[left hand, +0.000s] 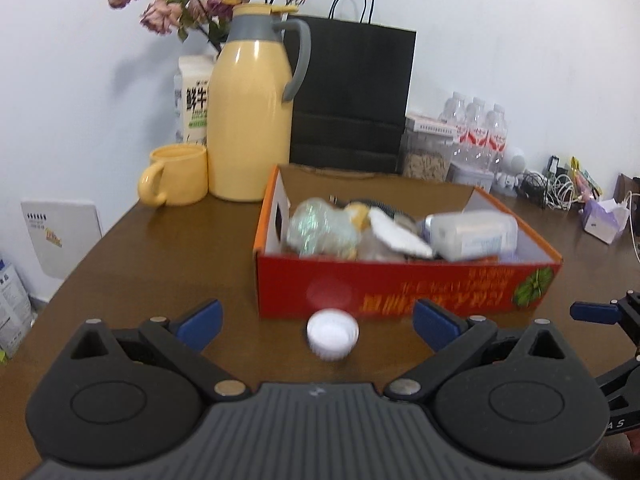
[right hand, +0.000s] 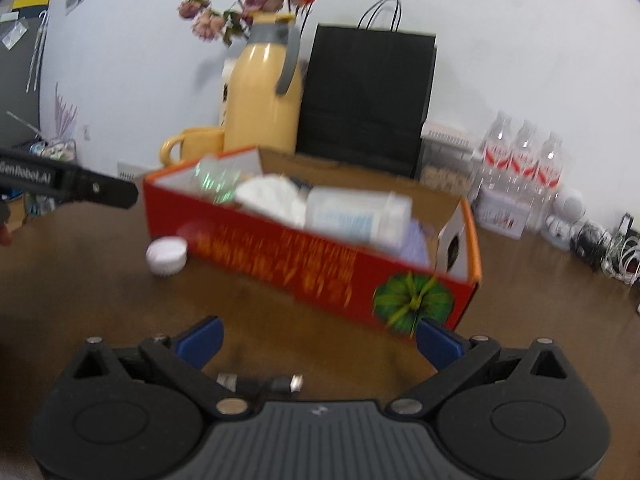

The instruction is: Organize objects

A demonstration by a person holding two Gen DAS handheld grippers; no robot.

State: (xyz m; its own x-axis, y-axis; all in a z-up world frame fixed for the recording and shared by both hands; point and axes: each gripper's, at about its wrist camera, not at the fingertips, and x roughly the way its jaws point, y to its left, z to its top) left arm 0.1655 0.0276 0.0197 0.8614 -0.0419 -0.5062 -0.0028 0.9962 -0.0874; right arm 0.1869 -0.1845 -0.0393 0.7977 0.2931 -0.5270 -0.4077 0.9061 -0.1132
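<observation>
A red and orange cardboard box (left hand: 400, 288) stands on the brown table (left hand: 160, 264), filled with several items, among them a white plastic bottle (left hand: 472, 234) and a shiny green wrapper (left hand: 320, 228). A white bottle cap (left hand: 332, 334) lies on the table just in front of the box. My left gripper (left hand: 318, 322) is open, its blue fingertips either side of the cap, a little short of it. My right gripper (right hand: 320, 338) is open and empty in front of the box (right hand: 320, 256); the cap (right hand: 167, 256) lies to its far left.
A yellow thermos jug (left hand: 252, 120), yellow mug (left hand: 176, 176), milk carton (left hand: 196, 100), dried flowers and black paper bag (left hand: 352, 96) stand behind the box. Water bottles (left hand: 480, 132), a cereal jar and cables line the back right. A small metal object (right hand: 260, 382) lies near my right gripper.
</observation>
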